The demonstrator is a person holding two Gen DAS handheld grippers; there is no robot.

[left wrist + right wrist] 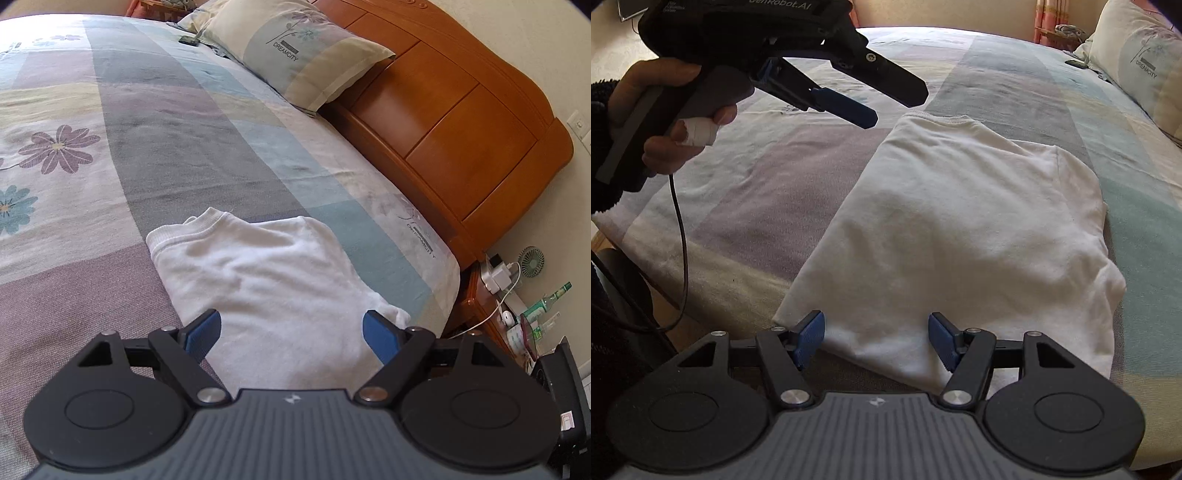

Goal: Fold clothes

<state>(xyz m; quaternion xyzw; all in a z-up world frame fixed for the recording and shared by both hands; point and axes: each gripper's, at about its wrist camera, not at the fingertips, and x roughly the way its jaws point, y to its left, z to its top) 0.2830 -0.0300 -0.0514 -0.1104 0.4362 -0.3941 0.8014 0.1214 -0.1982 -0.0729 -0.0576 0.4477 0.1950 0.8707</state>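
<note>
White shirt (960, 221) lies folded at centre frame on the patterned bedspread (775, 184), right gripper (875, 338) wide and empty at its near hem, left gripper (886, 96) wide, empty, upper left.

The left wrist view looks down along its own tool (291, 334) from close above the folded white cotton shirt (269, 288), facing across the pastel patchwork flowered bed cover (147, 147) toward the orange wooden headboard (443, 122) and pale printed pillow (295, 51). The right wrist view sits close over the shirt's (960, 221) near hem, facing up the bed — the left tool (886, 99) hangs at its upper left. Both share shirt, cover (757, 177) and pillow (1137, 62).
</note>
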